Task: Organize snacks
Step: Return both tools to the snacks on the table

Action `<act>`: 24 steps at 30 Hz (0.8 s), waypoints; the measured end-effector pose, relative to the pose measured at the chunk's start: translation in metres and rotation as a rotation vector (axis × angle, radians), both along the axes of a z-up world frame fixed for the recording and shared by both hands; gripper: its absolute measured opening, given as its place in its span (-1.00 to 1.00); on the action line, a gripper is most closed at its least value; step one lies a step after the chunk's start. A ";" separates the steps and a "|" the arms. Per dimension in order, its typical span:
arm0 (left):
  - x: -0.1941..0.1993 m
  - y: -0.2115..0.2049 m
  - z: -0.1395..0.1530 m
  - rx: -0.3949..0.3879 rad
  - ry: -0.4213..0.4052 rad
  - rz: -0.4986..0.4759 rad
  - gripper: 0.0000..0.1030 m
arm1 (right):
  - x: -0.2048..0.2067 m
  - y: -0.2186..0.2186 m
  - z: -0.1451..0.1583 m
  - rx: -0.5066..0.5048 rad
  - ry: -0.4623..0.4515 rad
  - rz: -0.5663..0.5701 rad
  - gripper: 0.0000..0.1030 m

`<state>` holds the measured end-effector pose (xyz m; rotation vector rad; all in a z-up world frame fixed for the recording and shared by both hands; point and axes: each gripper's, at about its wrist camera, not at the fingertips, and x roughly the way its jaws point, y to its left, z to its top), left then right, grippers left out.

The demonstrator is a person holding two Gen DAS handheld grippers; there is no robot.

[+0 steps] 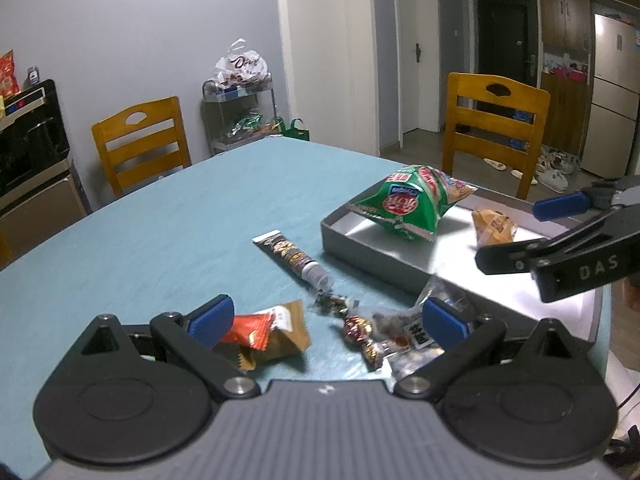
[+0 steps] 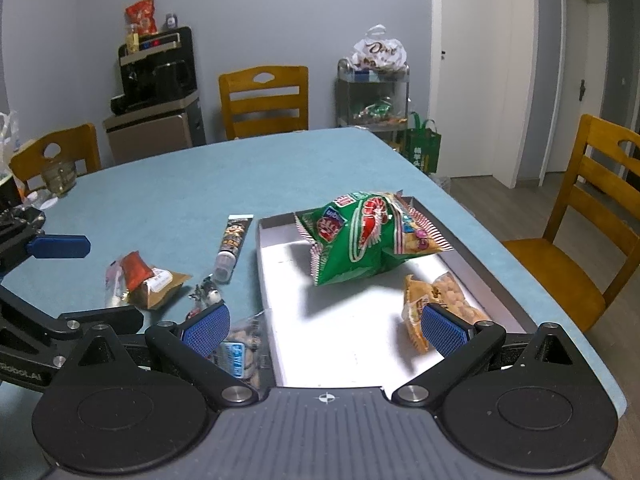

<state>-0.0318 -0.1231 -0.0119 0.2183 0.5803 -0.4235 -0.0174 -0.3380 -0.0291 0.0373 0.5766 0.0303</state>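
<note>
Both tongs, left tongs [image 1: 326, 322] and right tongs [image 2: 326, 326], are gaping wide, gripping nothing. Only the left wrist view is showing the wrapped candy [image 1: 357, 330]; the right is showing the peanut packet [image 2: 448, 300] lying in the tray [image 2: 266, 264]

Green snack bag [image 2: 360, 240] in grey tray [image 2: 472, 248], small packets [image 2: 148, 284] outside

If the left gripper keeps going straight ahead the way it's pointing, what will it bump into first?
Probably the small foil-wrapped candies lying on the blue tablecloth between the open left gripper fingers. Beyond them lies the long dark snack tube. Depth is hard to judge, so it could pass just above them.
</note>
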 end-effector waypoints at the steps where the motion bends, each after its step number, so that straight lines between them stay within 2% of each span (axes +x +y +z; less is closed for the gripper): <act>1: 0.001 0.003 -0.001 -0.008 0.004 0.007 0.97 | 0.000 0.002 0.000 0.000 0.001 0.003 1.00; 8: 0.008 0.021 -0.011 -0.048 0.033 0.050 0.97 | -0.001 0.013 -0.002 -0.012 0.000 0.008 1.00; 15: 0.018 0.038 -0.018 -0.093 0.079 0.148 0.97 | -0.005 0.022 -0.007 0.011 0.002 0.034 1.00; 20: 0.020 0.032 -0.025 -0.060 0.099 0.155 0.97 | -0.007 0.034 -0.008 -0.024 -0.002 0.086 1.00; 24: 0.013 0.029 -0.027 -0.028 0.101 0.123 0.97 | -0.012 0.041 -0.009 -0.029 -0.008 0.159 1.00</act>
